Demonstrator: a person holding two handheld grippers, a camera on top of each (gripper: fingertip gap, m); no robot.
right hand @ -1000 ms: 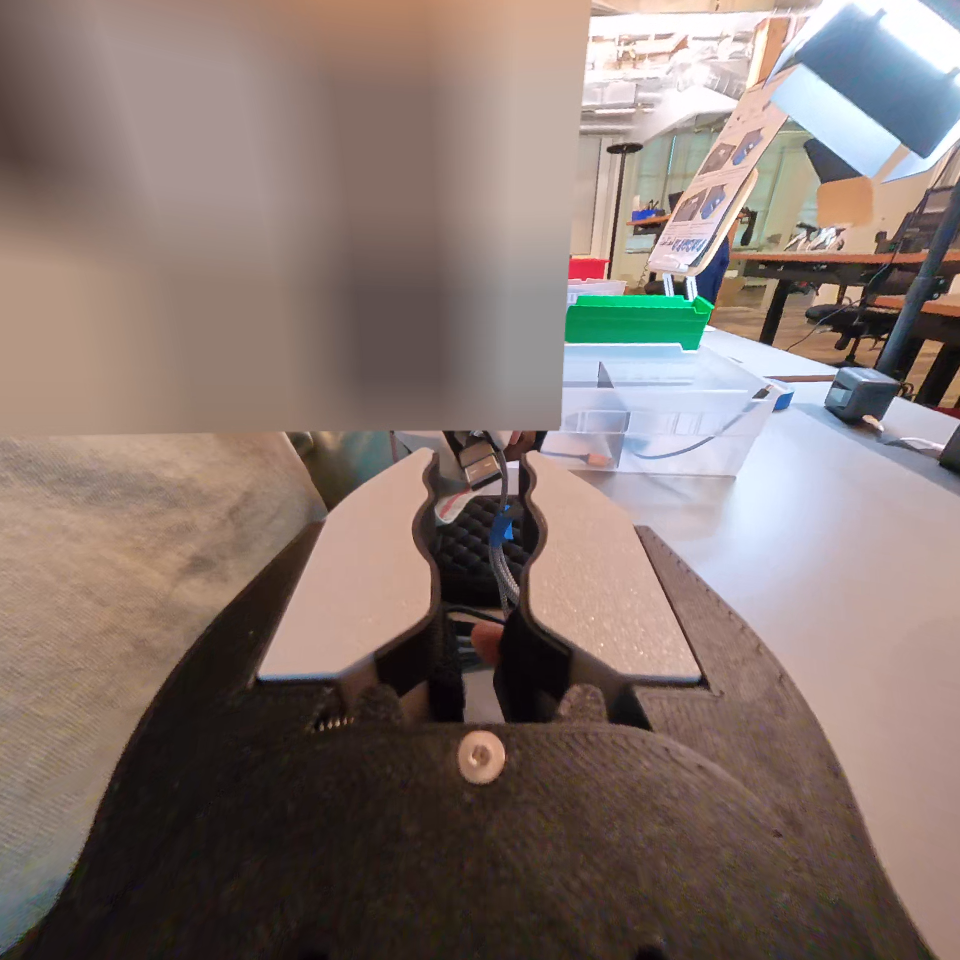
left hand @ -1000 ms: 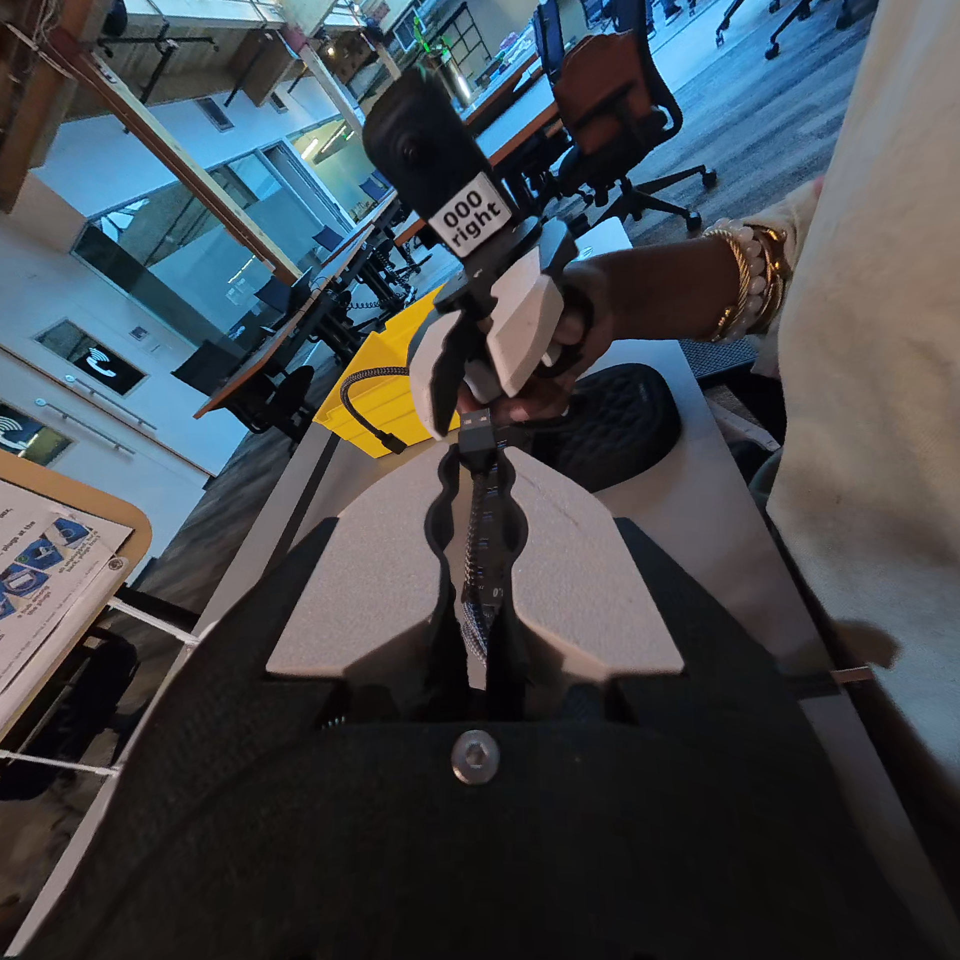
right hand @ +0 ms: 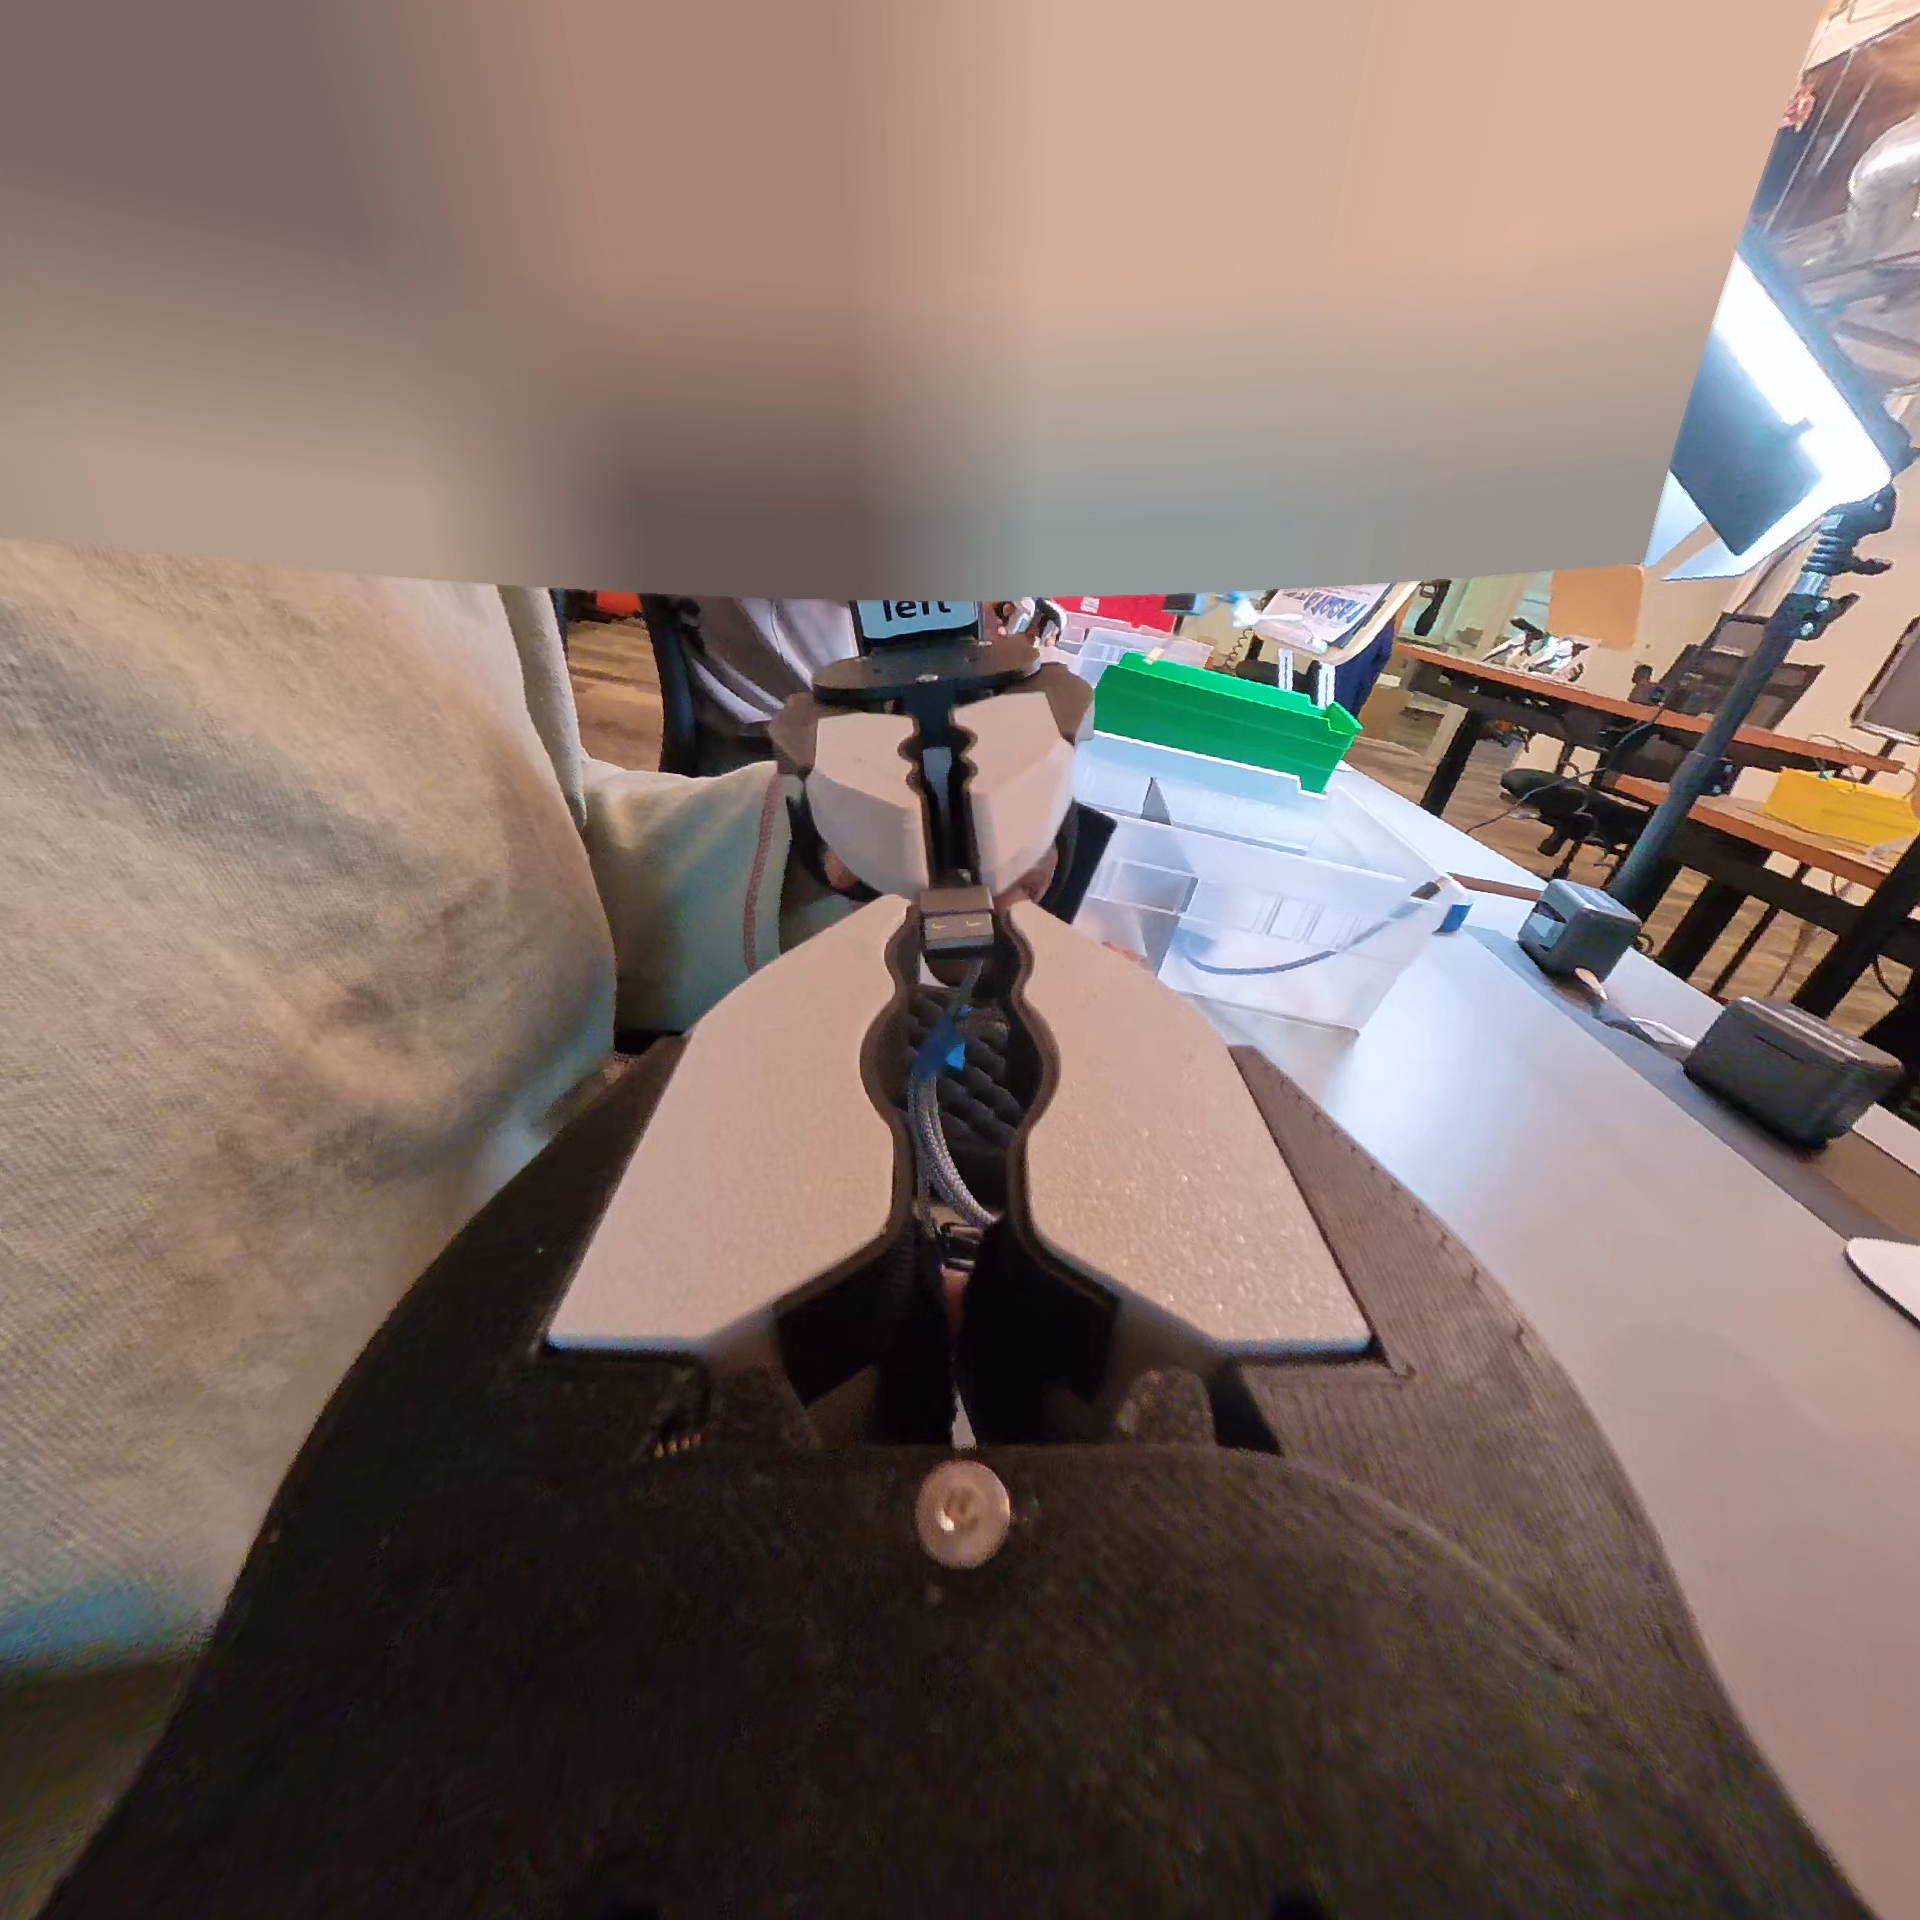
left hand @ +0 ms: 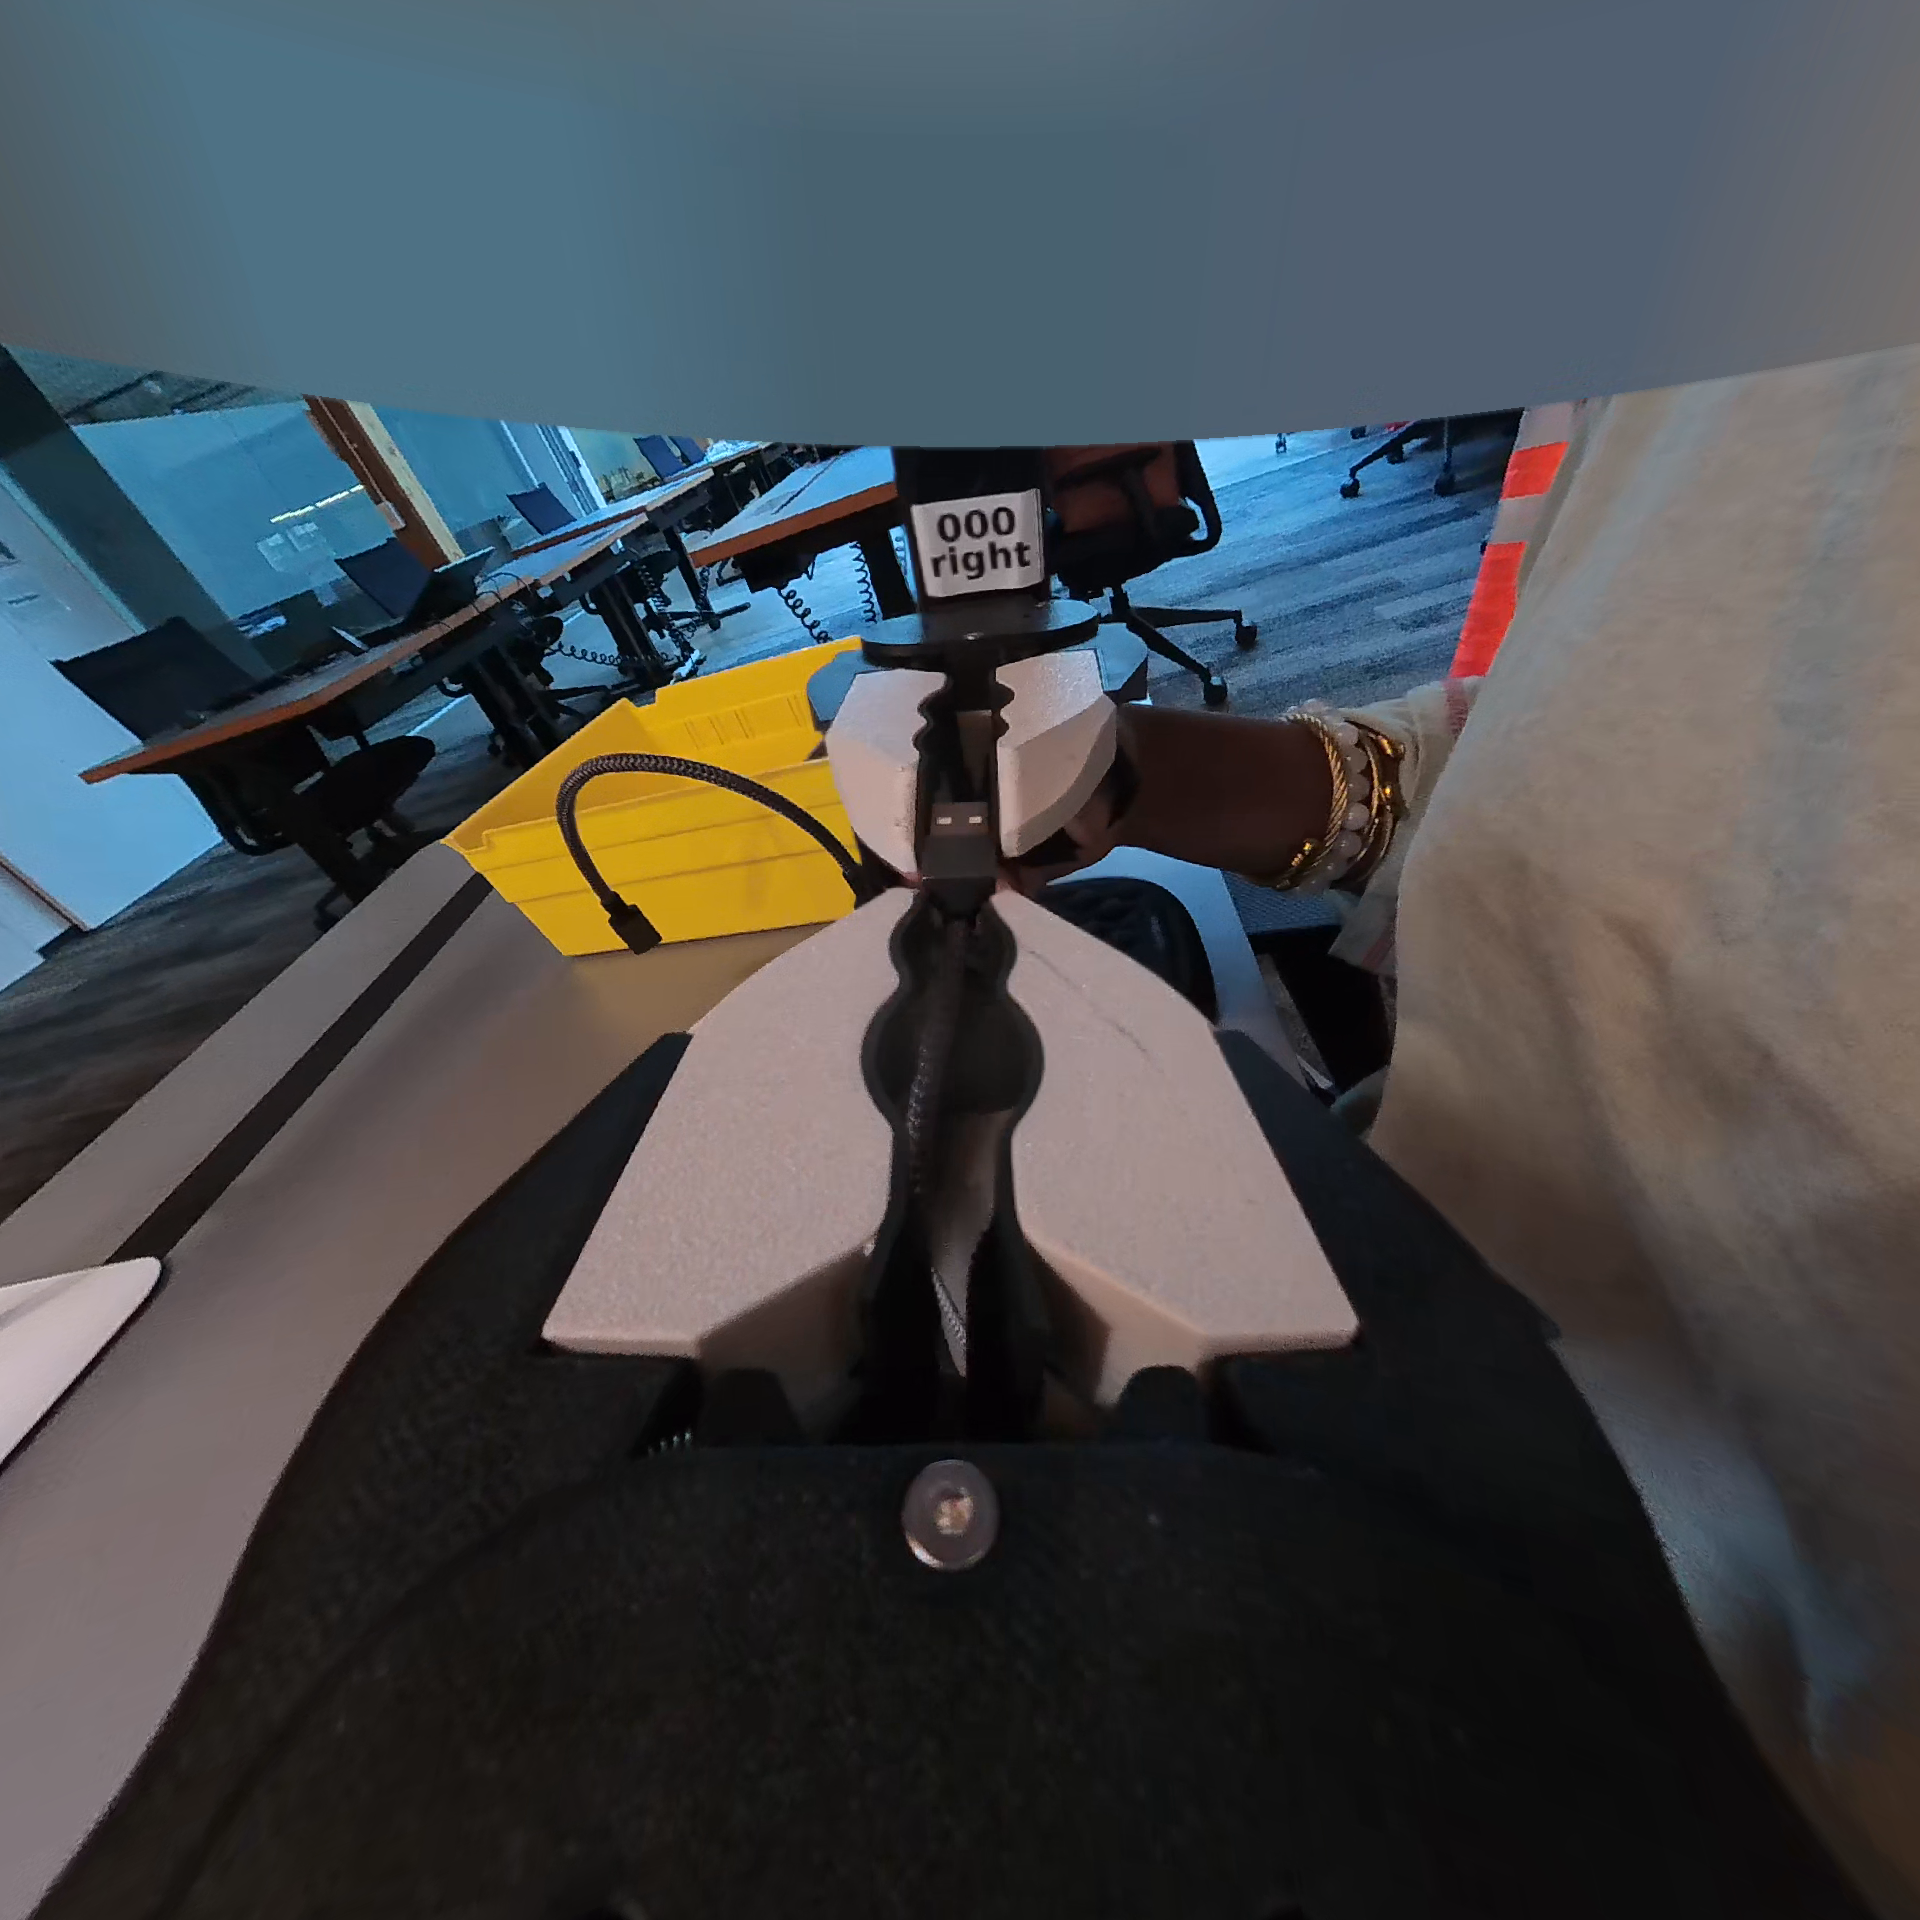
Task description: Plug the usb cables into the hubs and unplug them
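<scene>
The left gripper (left hand: 951, 914) is clamped on a black braided USB cable (left hand: 940, 1049) whose plug (left hand: 958, 840) points lengthwise into the facing right gripper (left hand: 961, 790), itself closed on a grey braided hub lead (right hand: 940, 1132). Behind them on the grey table (left hand: 364, 1091) sits a yellow plastic bin (left hand: 665, 831).

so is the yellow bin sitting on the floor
No, in the left wrist view the yellow bin rests on the grey table, behind the looping black braided cable.
</scene>
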